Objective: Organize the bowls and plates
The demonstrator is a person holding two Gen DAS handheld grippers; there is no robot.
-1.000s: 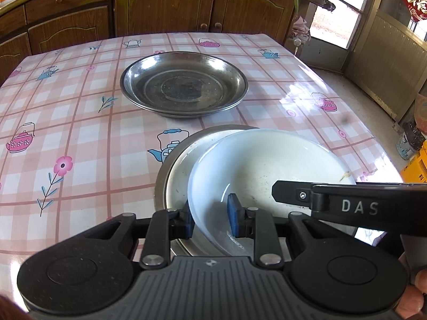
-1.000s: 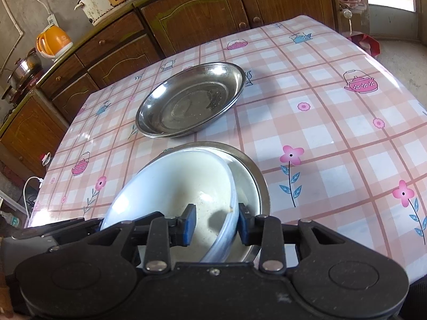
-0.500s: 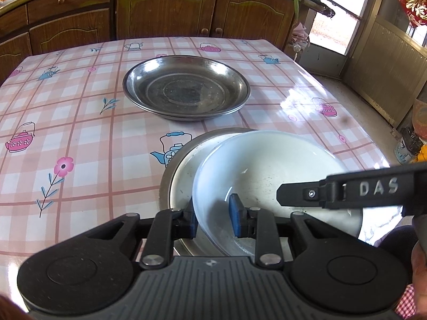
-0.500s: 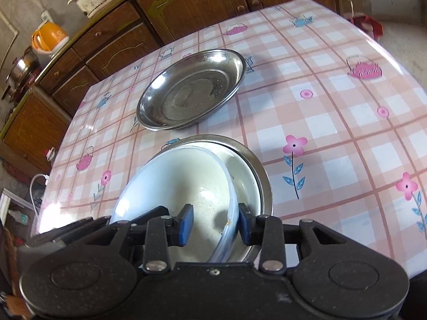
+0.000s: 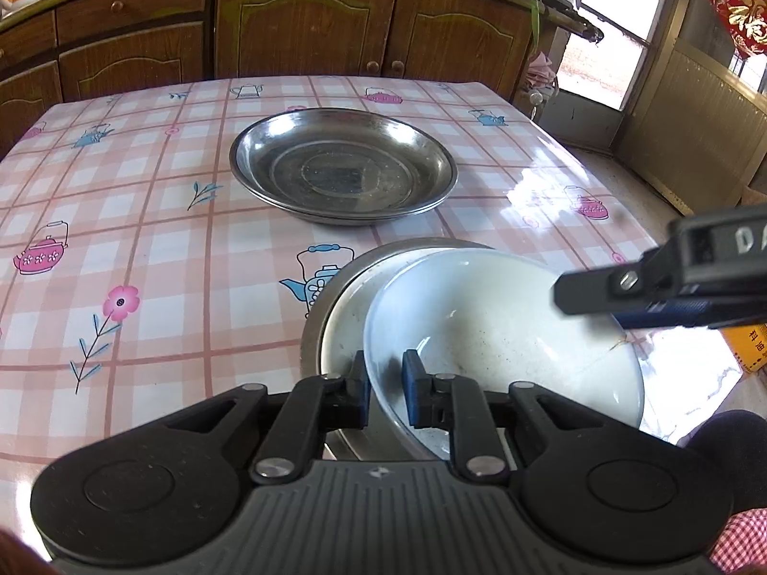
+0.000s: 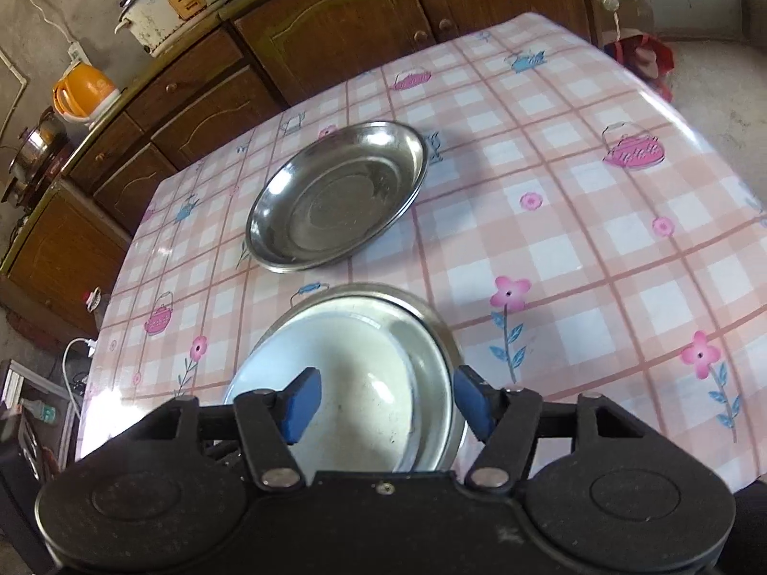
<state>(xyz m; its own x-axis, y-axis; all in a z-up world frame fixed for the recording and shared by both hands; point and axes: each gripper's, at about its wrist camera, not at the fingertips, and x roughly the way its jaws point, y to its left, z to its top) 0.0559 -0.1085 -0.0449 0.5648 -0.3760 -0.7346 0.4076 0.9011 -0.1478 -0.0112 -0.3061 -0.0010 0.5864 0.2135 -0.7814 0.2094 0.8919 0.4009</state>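
A white bowl (image 5: 503, 335) (image 6: 345, 383) rests tilted inside a steel bowl (image 5: 331, 297) (image 6: 431, 335) at the near edge of the table. My left gripper (image 5: 386, 390) is shut on the white bowl's near left rim. Over the same bowl, my right gripper (image 6: 383, 405) has its jaws opening wide, and the blue pads (image 6: 299, 400) stand clear of the rim; its black finger (image 5: 623, 287) crosses the left wrist view at the right. Farther back sits a steel plate (image 5: 342, 167) (image 6: 335, 196), lying on a second one.
The table wears a pink checked oilcloth (image 5: 144, 239) (image 6: 599, 249). Wooden cabinets (image 5: 307, 24) line the far side, with a rice cooker (image 6: 163, 5) and an orange kettle (image 6: 81, 91) on top. The table's right edge drops to the floor (image 5: 623, 177).
My right gripper has let go of the white bowl's rim, opened wide and lifted a little. The left gripper has tightened on the rim and the bowl now hangs from it alone.
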